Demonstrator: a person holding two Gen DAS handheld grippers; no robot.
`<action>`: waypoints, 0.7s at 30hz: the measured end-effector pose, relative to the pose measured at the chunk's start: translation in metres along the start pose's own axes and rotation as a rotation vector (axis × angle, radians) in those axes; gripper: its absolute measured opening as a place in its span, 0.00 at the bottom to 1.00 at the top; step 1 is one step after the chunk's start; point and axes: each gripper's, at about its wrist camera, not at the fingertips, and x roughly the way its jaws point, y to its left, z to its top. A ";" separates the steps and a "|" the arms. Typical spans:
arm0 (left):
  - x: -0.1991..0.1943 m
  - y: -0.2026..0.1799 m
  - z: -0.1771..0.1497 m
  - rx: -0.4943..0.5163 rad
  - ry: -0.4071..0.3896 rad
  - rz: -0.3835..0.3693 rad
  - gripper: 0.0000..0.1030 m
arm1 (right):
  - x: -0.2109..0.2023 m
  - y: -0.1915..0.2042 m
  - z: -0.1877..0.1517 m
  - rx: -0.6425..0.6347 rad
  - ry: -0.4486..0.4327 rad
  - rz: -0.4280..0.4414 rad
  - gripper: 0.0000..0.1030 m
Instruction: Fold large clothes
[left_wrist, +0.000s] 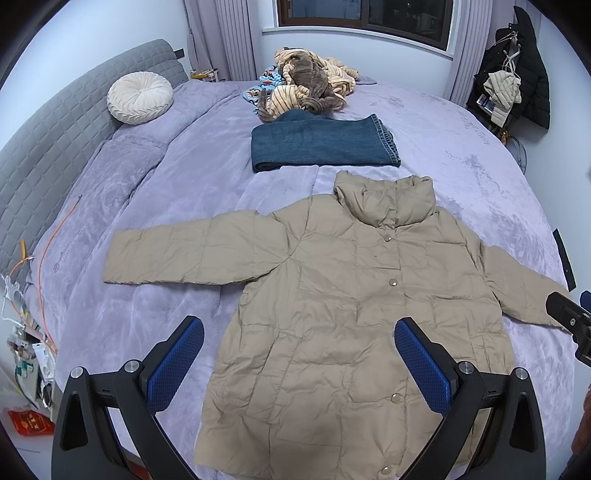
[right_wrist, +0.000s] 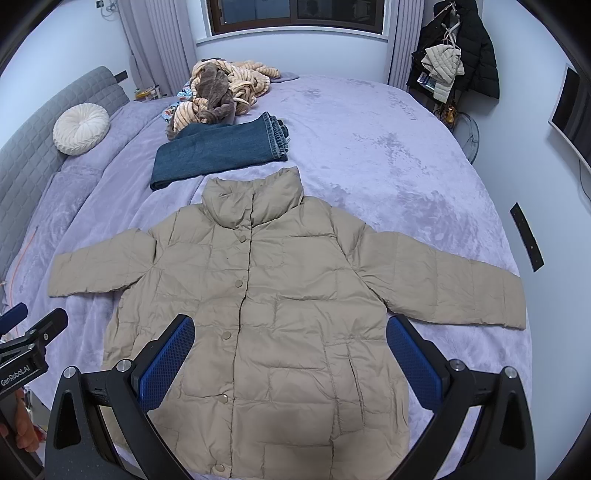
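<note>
We see a wide bed (left_wrist: 424, 122) under a lavender plush blanket, and we place everything else against it. Spread flat across its near half lies the beige quilted puffer jacket (left_wrist: 332, 295), front up, snap buttons closed down the placket, high collar standing toward the window end, both sleeves stretched straight out to the sides and the hem reaching the bed's near edge; its fabric is creased but not bunched. Just beyond the collar, toward the middle of the bed, rests a folded pair of blue jeans (left_wrist: 321, 146), apart from the jacket. Farther along the bed lies a heap of striped tan and brown fleece garments (left_wrist: 310, 85). A round cream pleated cushion (left_wrist: 140, 96) sits at the bed's head end against the grey padded headboard (left_wrist: 55, 147). Off the bed's far corner, dark coats (right_wrist: 465, 51) hang on a stand. Our left gripper (left_wrist: 299, 354) hovers above the jacket's lower body, jaws spread wide, holding nothing; our right gripper (right_wrist: 291, 350) does likewise, jaws wide apart and empty.
</note>
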 end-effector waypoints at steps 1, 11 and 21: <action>0.000 0.000 0.000 0.000 0.000 0.000 1.00 | -0.001 0.001 0.001 0.000 0.001 0.000 1.00; 0.005 0.005 -0.004 -0.009 0.007 -0.004 1.00 | 0.000 0.003 0.002 -0.002 0.001 -0.003 1.00; 0.012 0.018 -0.002 -0.028 0.025 -0.013 1.00 | 0.001 0.008 0.005 -0.016 0.012 -0.006 1.00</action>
